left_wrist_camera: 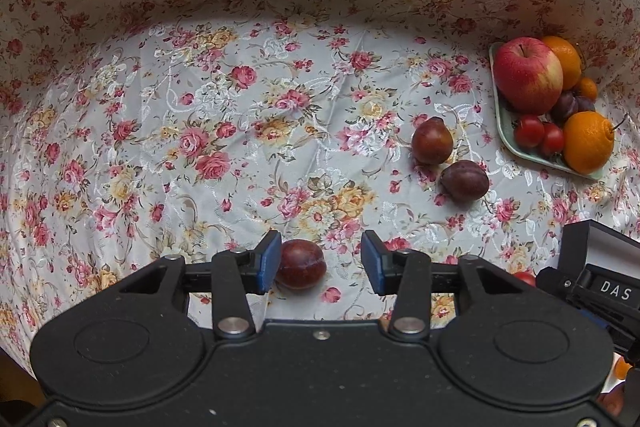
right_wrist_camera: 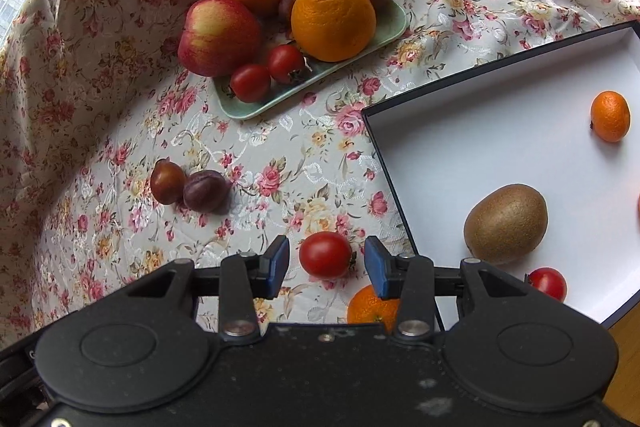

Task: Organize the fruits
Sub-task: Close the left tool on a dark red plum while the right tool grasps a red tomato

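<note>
My left gripper [left_wrist_camera: 320, 263] is open, its jaws on either side of a dark red plum [left_wrist_camera: 301, 264] that lies on the floral cloth, close to the left pad. Two more plums [left_wrist_camera: 432, 141] [left_wrist_camera: 465, 181] lie further right. My right gripper [right_wrist_camera: 326, 263] is open around a red cherry tomato [right_wrist_camera: 326, 254] on the cloth. A small mandarin [right_wrist_camera: 370, 305] lies just below the right pad. A green tray [right_wrist_camera: 240, 111] holds an apple [right_wrist_camera: 218, 35], oranges [right_wrist_camera: 333, 21], plums and tomatoes. The tray also shows in the left wrist view [left_wrist_camera: 516, 147].
A white box with a dark rim [right_wrist_camera: 384, 155] at the right holds a kiwi [right_wrist_camera: 506, 223], a mandarin [right_wrist_camera: 610, 115] and a tomato [right_wrist_camera: 547, 283]. The floral cloth rises as a backdrop behind. The right gripper's body [left_wrist_camera: 600, 279] shows at the right of the left wrist view.
</note>
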The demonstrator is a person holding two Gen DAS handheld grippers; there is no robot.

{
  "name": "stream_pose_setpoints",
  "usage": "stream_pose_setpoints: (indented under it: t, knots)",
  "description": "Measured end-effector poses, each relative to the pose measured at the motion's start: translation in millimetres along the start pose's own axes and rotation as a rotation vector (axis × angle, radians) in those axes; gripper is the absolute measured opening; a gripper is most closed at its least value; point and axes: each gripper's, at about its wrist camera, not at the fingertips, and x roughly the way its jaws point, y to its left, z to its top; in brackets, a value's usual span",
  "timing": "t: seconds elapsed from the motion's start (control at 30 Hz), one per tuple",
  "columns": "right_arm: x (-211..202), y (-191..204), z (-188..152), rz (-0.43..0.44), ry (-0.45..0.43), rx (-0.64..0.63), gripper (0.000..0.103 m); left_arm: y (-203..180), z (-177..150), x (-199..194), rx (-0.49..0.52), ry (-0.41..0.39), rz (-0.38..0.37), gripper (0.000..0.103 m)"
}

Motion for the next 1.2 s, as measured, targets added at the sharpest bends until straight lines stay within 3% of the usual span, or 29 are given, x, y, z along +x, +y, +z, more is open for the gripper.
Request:
stream_pose_setpoints:
  t: [0.53,1.2]
  knots:
    - [37,20,5,-0.102,0.053,-0.047,0.046,18,12,34,-0.025,0.091,0.000,0.052]
    - [62,32,2,-0.118,0.123,-0.050,0.046,12,9,61,-0.008,0.148,0.017,0.055]
